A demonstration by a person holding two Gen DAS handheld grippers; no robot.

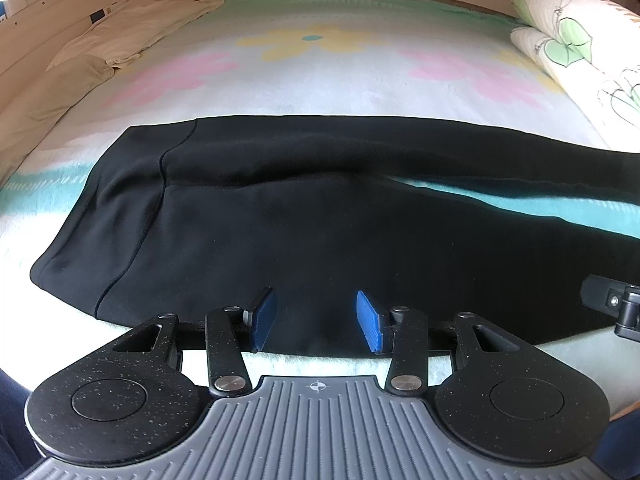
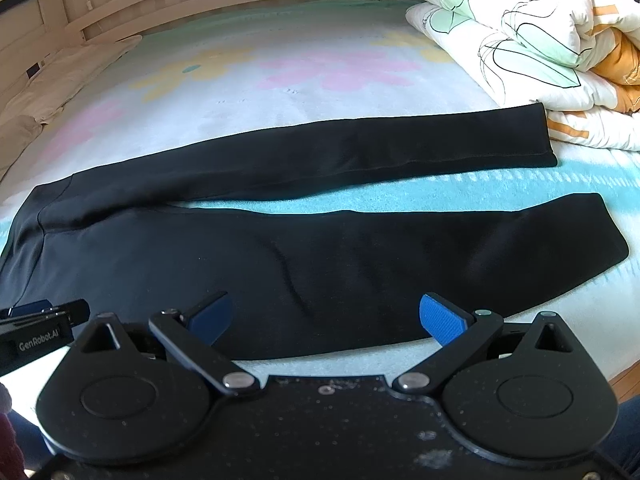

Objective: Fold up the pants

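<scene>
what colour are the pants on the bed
Plain black pants, no pattern; best seen in the right wrist view.

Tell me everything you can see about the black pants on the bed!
The black pants lie flat and unfolded on the flowery blanket, spread sideways across the bed. They look soft, smooth and stretchy. The wide waistband, marked by a curved seam, is at the left. The two legs run to the right with a gap of turquoise blanket between them. The far leg's cuff rests against the folded quilt. A few small wrinkles show on the near leg. Nothing is gripping them.
</scene>
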